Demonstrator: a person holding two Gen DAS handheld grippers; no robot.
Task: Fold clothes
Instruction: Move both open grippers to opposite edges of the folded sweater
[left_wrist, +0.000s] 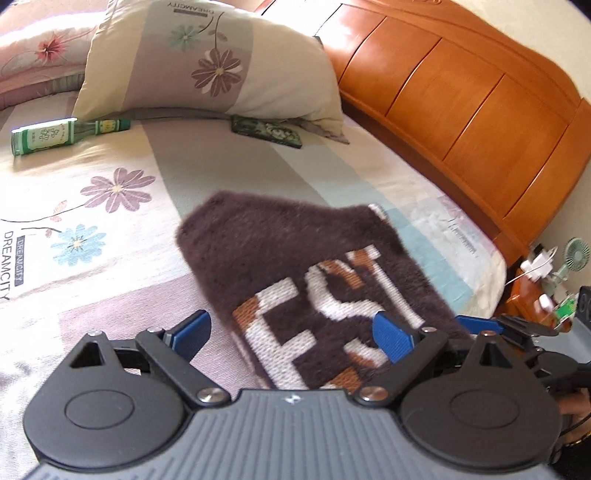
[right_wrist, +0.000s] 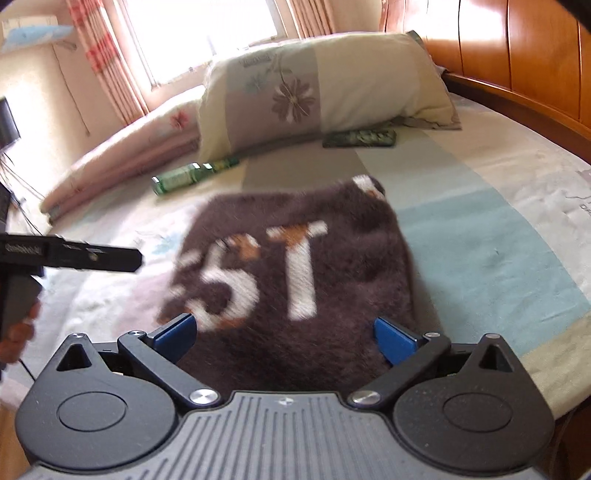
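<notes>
A dark brown fuzzy garment (left_wrist: 295, 266) with white and orange letters lies folded flat on the bed sheet (left_wrist: 110, 258). My left gripper (left_wrist: 291, 334) hovers open over its near left edge. Its right pad is above the fabric, its left pad above the sheet, and neither presses on anything. In the right wrist view the garment (right_wrist: 295, 266) fills the middle, and my right gripper (right_wrist: 286, 336) stands wide open over its near edge, holding nothing. A black finger (right_wrist: 92, 254) of the left gripper juts in from the left, held by a hand (right_wrist: 18, 332).
A flowered pillow (left_wrist: 207, 62) lies at the bed's head, with a green bottle (left_wrist: 48, 136) and a dark flat case (left_wrist: 267, 131) in front of it. The wooden headboard (left_wrist: 443, 92) runs along the right. A folded pink quilt (right_wrist: 122, 155) lies far left, and a small fan (left_wrist: 574, 254) stands beside the bed.
</notes>
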